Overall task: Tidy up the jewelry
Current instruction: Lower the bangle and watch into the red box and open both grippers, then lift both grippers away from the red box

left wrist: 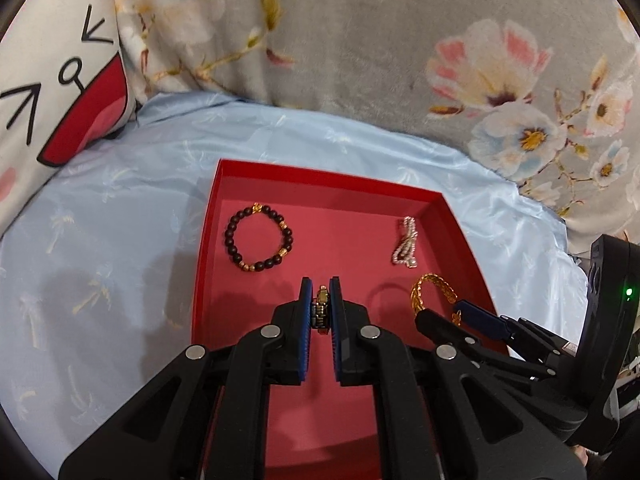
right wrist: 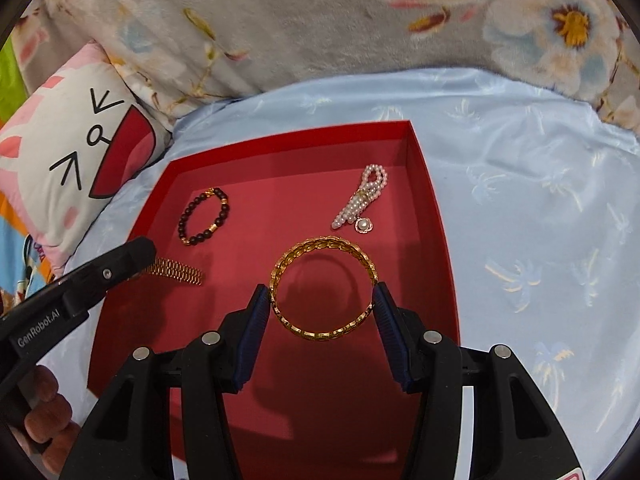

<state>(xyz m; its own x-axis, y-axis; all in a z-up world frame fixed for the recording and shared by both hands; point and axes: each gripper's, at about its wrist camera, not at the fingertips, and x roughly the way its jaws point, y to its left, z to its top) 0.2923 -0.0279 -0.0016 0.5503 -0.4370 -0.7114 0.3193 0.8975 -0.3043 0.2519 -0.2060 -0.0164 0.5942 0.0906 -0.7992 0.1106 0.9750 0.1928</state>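
A red tray (left wrist: 452, 216) (right wrist: 436, 216) lies on a light blue sheet. In it are a dark bead bracelet (left wrist: 259, 239) (right wrist: 204, 216) at the far left and a pearl strand with a pendant (left wrist: 406, 242) (right wrist: 362, 200) at the far right. My left gripper (left wrist: 321, 298) is shut on a gold link band (left wrist: 322, 308) (right wrist: 176, 271), held low over the tray. My right gripper (right wrist: 322, 300) holds a gold chain bangle (right wrist: 324, 290) (left wrist: 434, 292) between its blue pads, jaws wide, just above the tray floor.
A grey floral blanket (left wrist: 360, 40) (right wrist: 280, 20) rises behind the tray. A white cartoon-face pillow (left wrist: 52, 80) (right wrist: 80, 152) lies at the far left. The light blue sheet (left wrist: 100, 260) (right wrist: 540, 220) surrounds the tray on all sides.
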